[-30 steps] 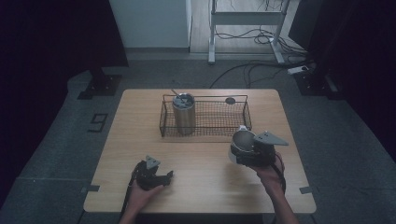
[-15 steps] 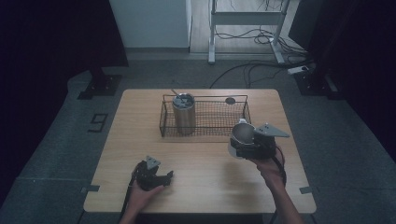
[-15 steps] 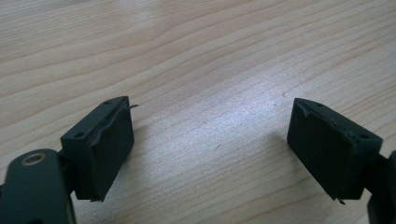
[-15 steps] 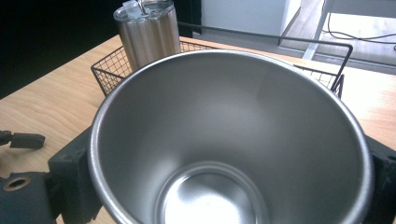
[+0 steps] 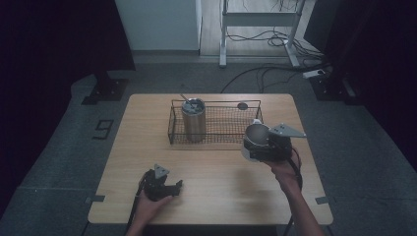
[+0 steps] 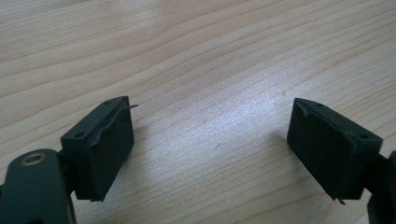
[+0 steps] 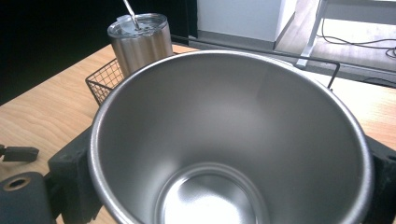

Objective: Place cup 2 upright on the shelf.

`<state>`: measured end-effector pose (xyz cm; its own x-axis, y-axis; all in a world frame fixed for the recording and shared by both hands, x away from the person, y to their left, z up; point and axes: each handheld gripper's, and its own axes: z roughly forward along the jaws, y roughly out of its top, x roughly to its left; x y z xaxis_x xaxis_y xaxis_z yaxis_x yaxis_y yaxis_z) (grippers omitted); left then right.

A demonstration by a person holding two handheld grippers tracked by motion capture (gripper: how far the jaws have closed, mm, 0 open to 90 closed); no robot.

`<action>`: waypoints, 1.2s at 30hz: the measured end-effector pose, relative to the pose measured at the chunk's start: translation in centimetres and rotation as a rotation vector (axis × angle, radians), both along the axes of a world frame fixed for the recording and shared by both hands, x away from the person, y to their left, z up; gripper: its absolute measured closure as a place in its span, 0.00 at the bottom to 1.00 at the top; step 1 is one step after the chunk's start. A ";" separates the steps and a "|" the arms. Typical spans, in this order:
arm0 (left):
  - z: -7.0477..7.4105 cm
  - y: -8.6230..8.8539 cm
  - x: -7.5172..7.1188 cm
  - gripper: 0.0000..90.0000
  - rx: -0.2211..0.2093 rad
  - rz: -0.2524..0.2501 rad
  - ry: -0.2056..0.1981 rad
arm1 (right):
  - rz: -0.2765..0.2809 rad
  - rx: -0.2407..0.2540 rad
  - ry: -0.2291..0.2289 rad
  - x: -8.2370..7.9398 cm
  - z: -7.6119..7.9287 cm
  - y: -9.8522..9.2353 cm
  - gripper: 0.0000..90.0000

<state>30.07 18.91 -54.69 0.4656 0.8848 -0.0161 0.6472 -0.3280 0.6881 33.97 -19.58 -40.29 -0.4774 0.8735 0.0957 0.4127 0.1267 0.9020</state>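
Note:
An empty steel cup (image 5: 256,133) hangs tilted above the table, just in front of the right end of the wire basket (image 5: 172,123). My right gripper (image 5: 255,147) is shut on it. In the right gripper view the cup (image 7: 224,116) opens toward the camera, and the jaws of the right gripper (image 7: 224,186) press on its sides. A lidded steel tumbler (image 5: 193,119) with a straw stands upright in the basket's left end. My left gripper (image 5: 169,187) rests low near the table's front left. Its jaws (image 6: 210,149) stand apart over bare wood with nothing between them.
The basket's right part holds nothing. Behind the basket, a small dark round disc (image 5: 242,105) lies on the wooden table (image 5: 216,196). The tumbler (image 7: 140,39) and basket corner (image 7: 105,77) show beyond the cup in the right gripper view. Dark floor and cables surround the table.
My right gripper has lifted the steel cup a little higher and nearer the basket's right end. The left gripper has stayed where it was.

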 end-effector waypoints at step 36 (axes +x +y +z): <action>0.0 -0.1 0.0 0.16 0.008 0.002 -0.001 | -0.053 -0.005 0.021 4.3 1.0 -0.1 0.07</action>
